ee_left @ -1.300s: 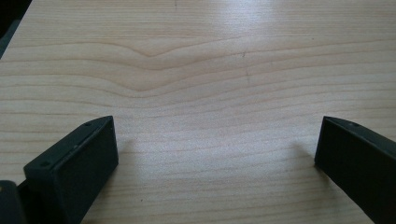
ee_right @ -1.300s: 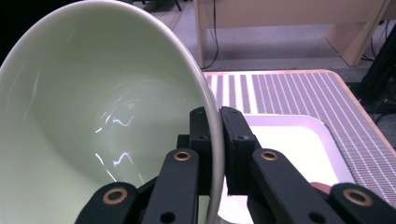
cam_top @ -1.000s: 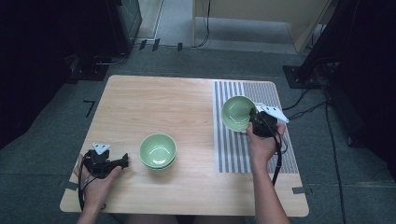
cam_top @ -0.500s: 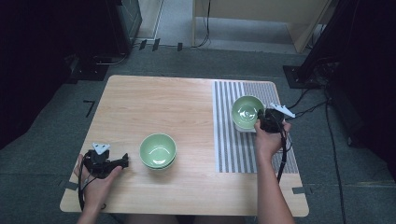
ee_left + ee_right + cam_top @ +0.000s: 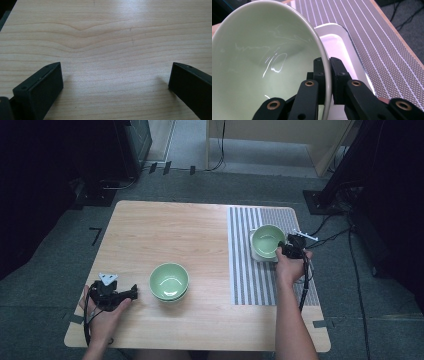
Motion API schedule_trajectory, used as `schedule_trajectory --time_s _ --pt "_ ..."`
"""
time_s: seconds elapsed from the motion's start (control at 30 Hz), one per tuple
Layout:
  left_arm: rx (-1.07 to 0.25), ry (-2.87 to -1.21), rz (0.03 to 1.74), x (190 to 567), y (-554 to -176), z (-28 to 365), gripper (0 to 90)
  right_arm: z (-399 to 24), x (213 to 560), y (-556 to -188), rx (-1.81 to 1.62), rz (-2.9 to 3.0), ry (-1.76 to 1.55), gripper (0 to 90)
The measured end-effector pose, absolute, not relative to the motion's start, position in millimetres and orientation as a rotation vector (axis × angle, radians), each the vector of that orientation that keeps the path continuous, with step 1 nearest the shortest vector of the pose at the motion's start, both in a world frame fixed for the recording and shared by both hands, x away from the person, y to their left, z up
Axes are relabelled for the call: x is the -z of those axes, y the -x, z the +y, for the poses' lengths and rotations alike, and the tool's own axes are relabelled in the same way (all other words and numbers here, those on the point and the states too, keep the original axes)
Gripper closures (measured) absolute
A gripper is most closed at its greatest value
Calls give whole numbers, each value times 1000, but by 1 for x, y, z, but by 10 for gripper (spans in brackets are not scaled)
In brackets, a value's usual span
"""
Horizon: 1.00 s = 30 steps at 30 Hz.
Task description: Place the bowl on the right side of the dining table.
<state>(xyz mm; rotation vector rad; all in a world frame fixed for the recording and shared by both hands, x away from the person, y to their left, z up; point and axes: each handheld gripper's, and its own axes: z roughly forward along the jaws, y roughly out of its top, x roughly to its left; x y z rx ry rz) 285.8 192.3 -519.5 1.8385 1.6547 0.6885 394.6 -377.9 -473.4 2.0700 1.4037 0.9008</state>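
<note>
Right gripper (image 5: 326,75) pinches the bowl (image 5: 267,240) by its rim, tilted over the white tray (image 5: 337,45) at two o'clock; left gripper (image 5: 116,82) rests wide open, empty.

From above, the green bowl (image 5: 267,240) covers most of the white tray (image 5: 254,251) beneath it, so whether they touch can't be told. In the right gripper view the bowl's left side and bottom run off the frame. The right hand-held gripper (image 5: 284,249) is too small from above to read its jaws.
</note>
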Motion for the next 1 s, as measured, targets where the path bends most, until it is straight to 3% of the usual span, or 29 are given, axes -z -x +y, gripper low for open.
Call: schedule_trajectory --time_s 0.37,0.6,0.73,0.9,1.0 --pt "-688 -1838 1655 519 -286 192 0 -389 477 -405 -838 1404 -2243 839" --pt "-688 -1838 1655 519 -286 192 0 -394 478 -409 -848 1426 -2297 751" --pt "-688 -1838 1655 519 -286 192 0 -400 480 -405 -949 1415 -2294 623" --pt "-688 -1838 1655 520 -286 192 0 -402 471 -401 -1054 1421 -2190 282" --pt "-688 -1839 1655 519 -286 192 0 -401 464 -396 -1006 1404 -2111 278"
